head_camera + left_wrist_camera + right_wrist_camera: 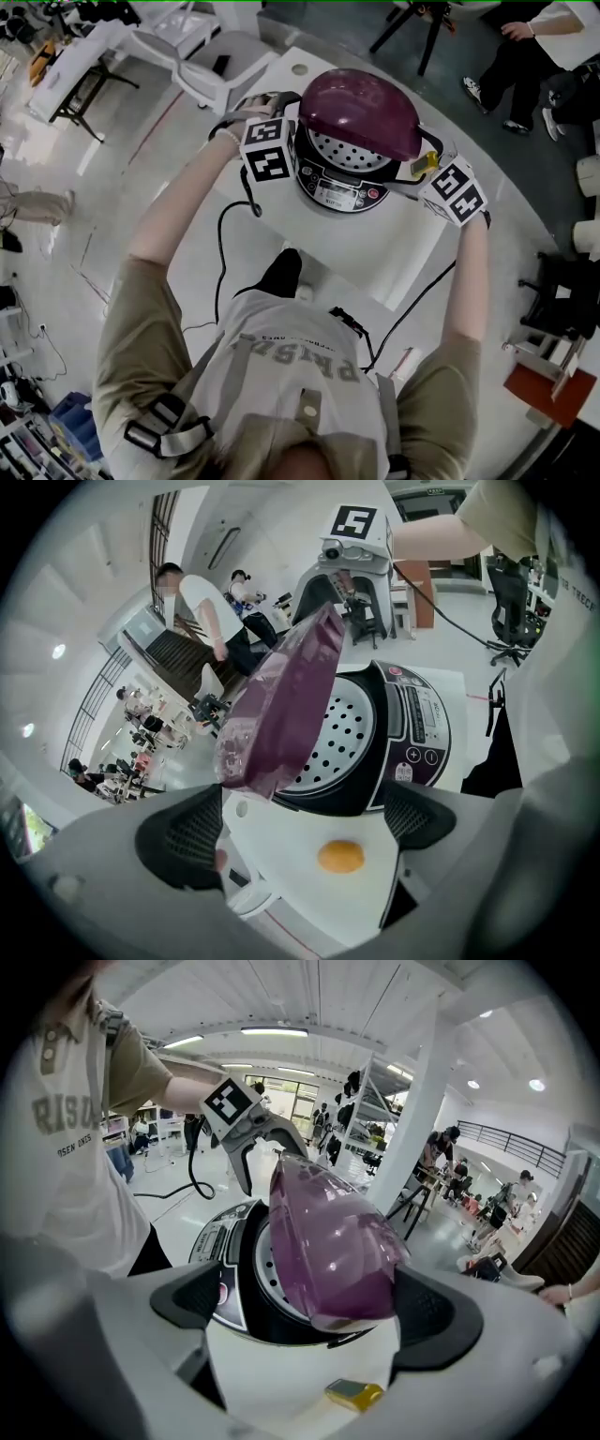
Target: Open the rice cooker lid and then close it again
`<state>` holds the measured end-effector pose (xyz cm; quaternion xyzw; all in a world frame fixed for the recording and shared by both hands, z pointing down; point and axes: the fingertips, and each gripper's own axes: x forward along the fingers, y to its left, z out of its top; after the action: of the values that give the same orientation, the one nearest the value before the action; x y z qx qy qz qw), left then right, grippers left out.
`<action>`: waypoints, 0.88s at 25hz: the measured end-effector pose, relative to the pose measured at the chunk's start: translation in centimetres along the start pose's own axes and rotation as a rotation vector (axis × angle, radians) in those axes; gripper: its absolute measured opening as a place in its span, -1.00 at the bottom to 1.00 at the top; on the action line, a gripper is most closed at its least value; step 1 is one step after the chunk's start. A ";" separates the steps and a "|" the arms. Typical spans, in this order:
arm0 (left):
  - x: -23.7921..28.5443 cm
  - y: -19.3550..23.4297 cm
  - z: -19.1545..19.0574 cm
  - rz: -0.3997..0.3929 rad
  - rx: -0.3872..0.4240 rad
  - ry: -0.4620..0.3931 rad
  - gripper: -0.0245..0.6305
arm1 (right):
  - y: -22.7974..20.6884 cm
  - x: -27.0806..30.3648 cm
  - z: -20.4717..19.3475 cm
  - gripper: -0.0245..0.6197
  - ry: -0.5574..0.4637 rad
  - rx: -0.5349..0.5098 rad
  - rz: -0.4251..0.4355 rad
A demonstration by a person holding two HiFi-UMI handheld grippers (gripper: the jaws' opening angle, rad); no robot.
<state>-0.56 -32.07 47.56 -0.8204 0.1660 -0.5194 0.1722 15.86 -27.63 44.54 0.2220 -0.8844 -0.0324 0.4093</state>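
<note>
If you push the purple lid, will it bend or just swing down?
The lid looks like a hard, shiny shell, so it would probably stay stiff. It stands tilted up over the cooker, seemingly hinged at one edge, so a push would likely swing it shut. Its glossy top may feel slippery.

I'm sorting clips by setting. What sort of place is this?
Likely an open lab or workshop hall, not a kitchen: the rice cooker sits on a white table, with a tripod and an office chair standing on a wide glossy floor.
</note>
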 end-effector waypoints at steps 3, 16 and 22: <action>0.2 -0.6 -0.4 -0.022 0.027 0.025 0.76 | 0.5 0.2 -0.4 0.79 0.022 -0.005 0.035; 1.4 -3.6 -2.5 -0.109 0.120 0.112 0.78 | 3.0 1.4 -2.6 0.80 0.118 -0.045 0.121; 2.0 -4.7 -3.1 -0.134 0.135 0.133 0.81 | 3.8 1.9 -3.4 0.80 0.155 -0.049 0.146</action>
<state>-2.15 -29.11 52.51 -0.7800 0.0862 -0.5929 0.1807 15.92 -24.53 49.04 0.1488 -0.8628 -0.0067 0.4831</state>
